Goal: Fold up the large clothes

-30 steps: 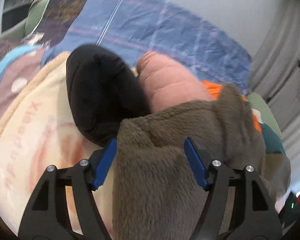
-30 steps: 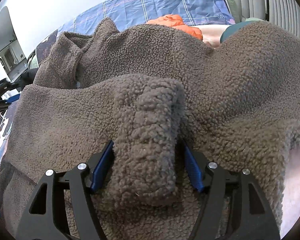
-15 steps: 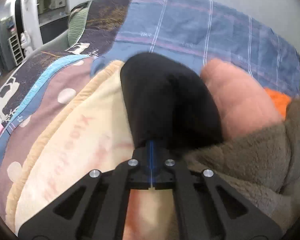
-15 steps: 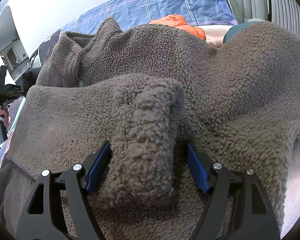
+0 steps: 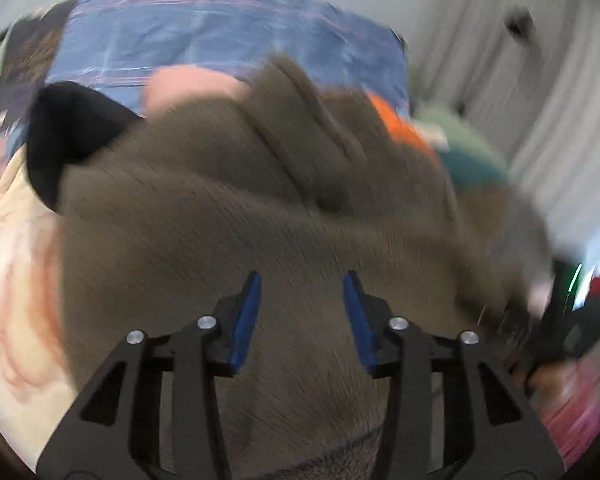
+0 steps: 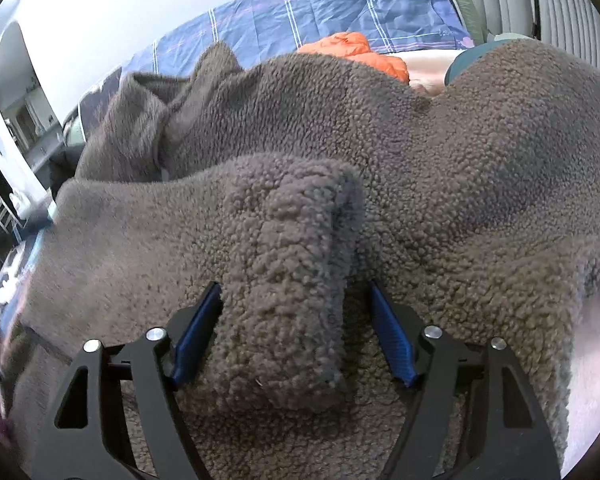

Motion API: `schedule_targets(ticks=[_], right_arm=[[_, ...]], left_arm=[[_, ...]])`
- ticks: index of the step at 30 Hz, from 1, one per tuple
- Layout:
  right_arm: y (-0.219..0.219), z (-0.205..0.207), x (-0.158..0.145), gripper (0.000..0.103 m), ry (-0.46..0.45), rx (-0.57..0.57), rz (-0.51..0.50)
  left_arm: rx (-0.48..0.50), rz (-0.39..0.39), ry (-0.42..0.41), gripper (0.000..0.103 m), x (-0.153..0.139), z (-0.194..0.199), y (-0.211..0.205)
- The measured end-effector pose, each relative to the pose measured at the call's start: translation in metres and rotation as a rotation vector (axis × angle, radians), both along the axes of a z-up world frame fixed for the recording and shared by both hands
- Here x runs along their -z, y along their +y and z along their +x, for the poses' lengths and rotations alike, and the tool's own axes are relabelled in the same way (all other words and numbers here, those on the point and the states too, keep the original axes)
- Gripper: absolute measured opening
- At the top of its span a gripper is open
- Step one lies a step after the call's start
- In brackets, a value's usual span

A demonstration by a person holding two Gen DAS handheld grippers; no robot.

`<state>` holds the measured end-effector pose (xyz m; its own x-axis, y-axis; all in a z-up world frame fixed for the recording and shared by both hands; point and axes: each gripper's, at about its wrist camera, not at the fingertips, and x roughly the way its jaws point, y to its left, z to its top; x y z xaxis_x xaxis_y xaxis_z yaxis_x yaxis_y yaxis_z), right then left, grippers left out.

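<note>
A large brown fleece garment point(image 5: 260, 208) lies spread on the bed and fills both views point(image 6: 440, 152). My left gripper point(image 5: 302, 280) is open just above the fleece, with nothing between its blue pads; this view is motion-blurred. My right gripper point(image 6: 296, 292) is open, its jaws standing on either side of a raised fold of the fleece point(image 6: 288, 272), which sits between the blue pads. The collar of the garment point(image 6: 168, 112) is bunched at the far left.
A black garment point(image 5: 64, 132), a pink one point(image 5: 188, 84) and an orange one point(image 6: 352, 50) lie beyond the fleece on a blue plaid bedcover point(image 6: 340, 12). A cream printed blanket point(image 5: 16, 280) lies at left. Grey curtains point(image 5: 540, 80) hang at right.
My left gripper was shut half a second ago and has opened, swinging right from the black garment to over the brown fleece. The right gripper has stayed open around the fold.
</note>
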<state>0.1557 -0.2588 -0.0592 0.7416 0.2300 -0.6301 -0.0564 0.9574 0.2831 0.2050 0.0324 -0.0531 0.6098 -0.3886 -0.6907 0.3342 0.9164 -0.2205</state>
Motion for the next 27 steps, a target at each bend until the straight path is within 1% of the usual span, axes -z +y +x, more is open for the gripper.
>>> schedule_targets(ticks=[1,2,3,4,5,6,7,9,10,11,12,13,14,15,16,17,19,20,22,23,24,25,26,27], right_arm=[[-0.004,-0.001,-0.001,0.043,-0.009,0.007,0.026],[-0.006,-0.001,-0.003,0.039,-0.007,-0.002,0.056],[-0.006,0.000,-0.006,0.037,0.000,-0.003,0.057],[-0.004,0.002,-0.011,0.037,-0.004,-0.011,0.042],[0.002,0.003,-0.019,0.036,-0.022,-0.017,0.002],[0.006,0.003,-0.025,0.036,-0.041,-0.019,-0.025],[0.010,0.004,-0.033,0.036,-0.071,-0.024,-0.051],[0.015,0.007,-0.047,0.036,-0.116,-0.029,-0.067],[0.016,0.010,-0.049,0.036,-0.115,-0.023,-0.067],[0.016,0.013,-0.047,0.036,-0.102,-0.015,-0.067],[0.014,0.019,-0.040,0.037,-0.065,-0.004,-0.070],[0.012,0.023,-0.030,0.038,-0.025,0.009,-0.073],[0.008,0.025,-0.019,0.042,0.011,0.020,-0.067],[0.002,0.025,-0.005,0.044,0.051,0.026,-0.033],[-0.005,0.022,0.003,0.045,0.058,0.024,0.017],[-0.009,0.020,0.003,0.049,0.050,0.023,0.047],[-0.015,0.016,-0.002,0.056,0.065,0.016,0.083],[-0.015,0.015,-0.004,0.060,0.072,0.016,0.084],[-0.012,0.008,-0.009,0.063,0.079,0.020,0.075],[-0.012,0.006,-0.010,0.064,0.077,0.021,0.075],[-0.012,0.004,-0.011,0.064,0.073,0.025,0.077],[-0.013,0.002,-0.011,0.064,0.072,0.028,0.078],[-0.014,0.001,-0.010,0.064,0.073,0.031,0.078],[-0.015,-0.001,-0.007,0.065,0.074,0.031,0.086]], left_arm=[[-0.006,0.043,0.008,0.045,0.013,-0.004,-0.008],[-0.033,0.086,0.027,0.043,0.030,-0.005,-0.012],[-0.047,0.090,0.029,0.040,0.038,-0.006,-0.010],[-0.054,0.056,0.022,0.039,0.039,-0.008,-0.005],[-0.072,0.023,0.016,0.038,0.035,-0.009,0.002],[-0.120,0.022,-0.006,0.038,0.027,-0.011,0.011],[-0.150,0.041,-0.044,0.038,0.017,-0.015,0.018],[-0.160,0.049,-0.092,0.042,0.001,-0.025,0.029],[-0.158,0.044,-0.106,0.046,-0.006,-0.034,0.034],[-0.152,0.053,-0.126,0.054,-0.014,-0.045,0.044],[-0.144,0.074,-0.137,0.058,-0.017,-0.053,0.047],[-0.129,0.113,-0.144,0.063,-0.019,-0.059,0.051],[-0.111,0.161,-0.136,0.064,-0.018,-0.069,0.054],[-0.096,0.200,-0.114,0.065,-0.014,-0.079,0.054],[-0.083,0.236,-0.081,0.065,-0.006,-0.086,0.058],[-0.076,0.266,-0.056,0.065,-0.004,-0.089,0.068],[-0.076,0.375,-0.016,0.065,0.013,-0.098,0.072],[-0.081,0.399,-0.007,0.064,0.017,-0.101,0.075],[-0.093,0.402,0.004,0.064,0.022,-0.099,0.075],[-0.112,0.407,-0.003,0.061,0.022,-0.094,0.074],[-0.140,0.420,-0.014,0.056,0.019,-0.093,0.078],[-0.168,0.427,-0.017,0.048,0.020,-0.089,0.080],[-0.203,0.408,-0.021,0.040,0.017,-0.083,0.082],[-0.235,0.389,-0.032,0.037,0.014,-0.080,0.087]])
